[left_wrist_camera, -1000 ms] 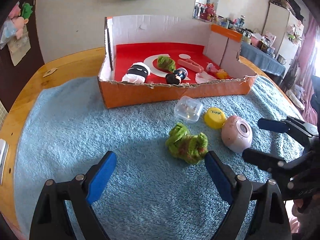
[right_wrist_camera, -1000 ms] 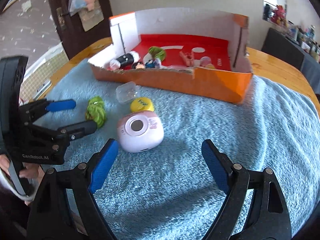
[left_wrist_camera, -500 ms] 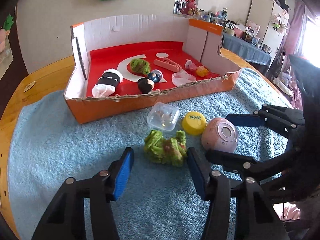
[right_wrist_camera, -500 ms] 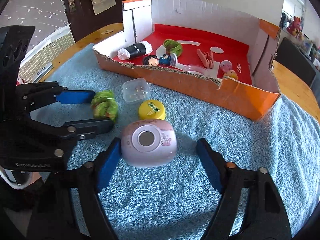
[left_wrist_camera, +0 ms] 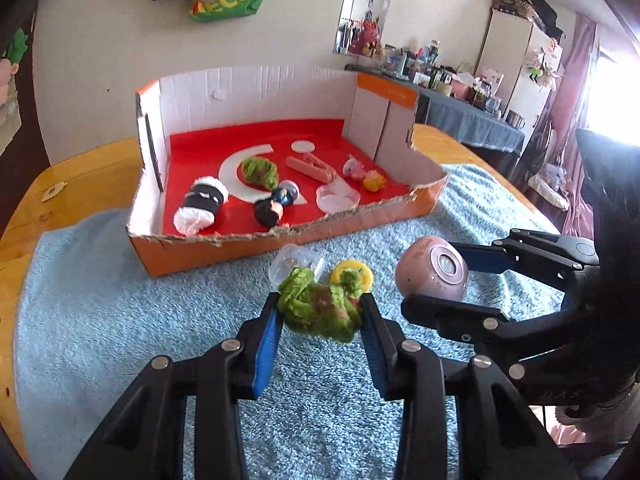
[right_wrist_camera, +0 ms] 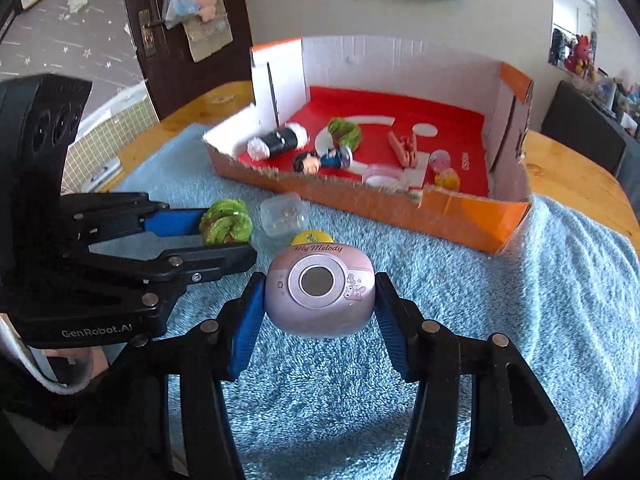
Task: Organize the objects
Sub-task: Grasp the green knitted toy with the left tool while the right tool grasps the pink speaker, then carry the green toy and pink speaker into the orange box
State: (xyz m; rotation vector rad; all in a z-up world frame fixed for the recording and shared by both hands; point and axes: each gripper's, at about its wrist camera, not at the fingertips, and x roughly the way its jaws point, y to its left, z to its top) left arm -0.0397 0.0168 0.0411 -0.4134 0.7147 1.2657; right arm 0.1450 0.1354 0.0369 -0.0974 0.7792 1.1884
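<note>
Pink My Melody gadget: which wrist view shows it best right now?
The right wrist view. There the pink My Melody gadget sits centred and close in the right gripper, showing its round lens-like face and lettering. The left wrist view shows it smaller and off to the side, with the lettering unreadable.

Fluffy cloth towel (right_wrist_camera: 520, 320), glossy plastic pink gadget (right_wrist_camera: 318, 292), torn cardboard box (left_wrist_camera: 280, 240).

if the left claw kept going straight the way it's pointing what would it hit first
Probably the clear plastic container just beyond the green scrunchie the left claw holds, then the orange box's front wall; depth is uncertain.
</note>
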